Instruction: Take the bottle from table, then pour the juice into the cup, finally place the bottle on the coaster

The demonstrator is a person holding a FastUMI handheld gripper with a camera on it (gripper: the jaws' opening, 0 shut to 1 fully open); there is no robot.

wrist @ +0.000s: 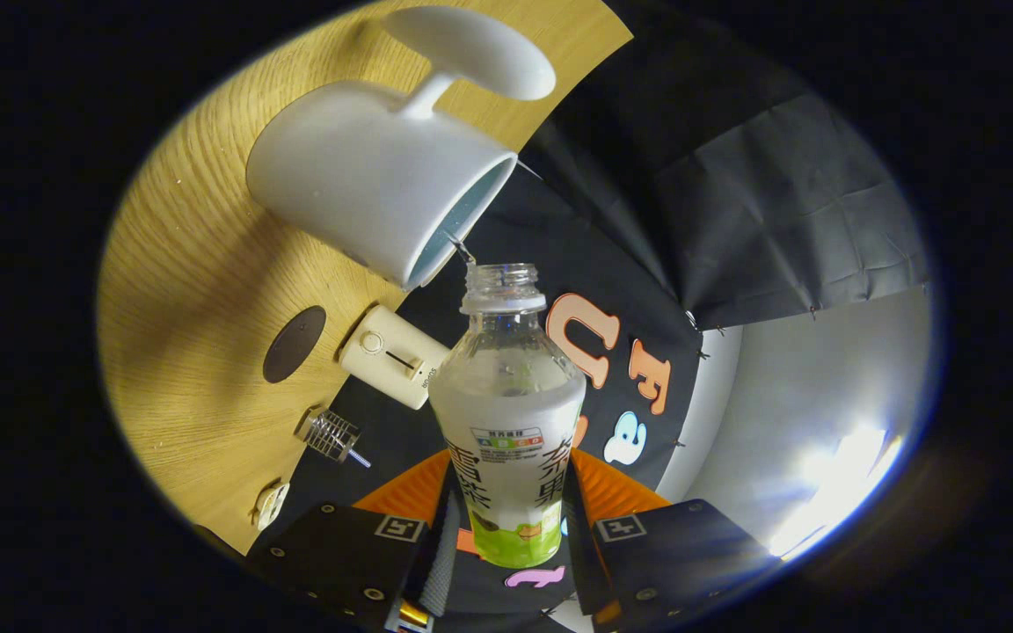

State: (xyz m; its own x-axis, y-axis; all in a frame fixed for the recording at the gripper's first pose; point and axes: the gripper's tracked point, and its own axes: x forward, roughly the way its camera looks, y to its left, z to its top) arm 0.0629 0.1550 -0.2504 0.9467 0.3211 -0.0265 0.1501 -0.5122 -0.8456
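My gripper [511, 505] is shut on a clear plastic bottle [508, 413], both fingers pressing on its labelled lower body. The bottle has no cap and holds pale, cloudy juice. The whole scene is rolled, so the bottle is tipped over relative to the wooden table [199, 264]. Its open mouth sits just beside the rim of a white cup [366, 185] with a large handle and a pale blue inside. A dark round coaster [294, 344] lies on the table beyond the fingers, past the cup's base. I cannot tell whether juice is flowing.
A small white appliance [392, 356] with a dial stands at the table's edge near the coaster. A ribbed glass object [329, 435] and a small white item [271, 505] lie along the same edge. Black cloth walls hang behind.
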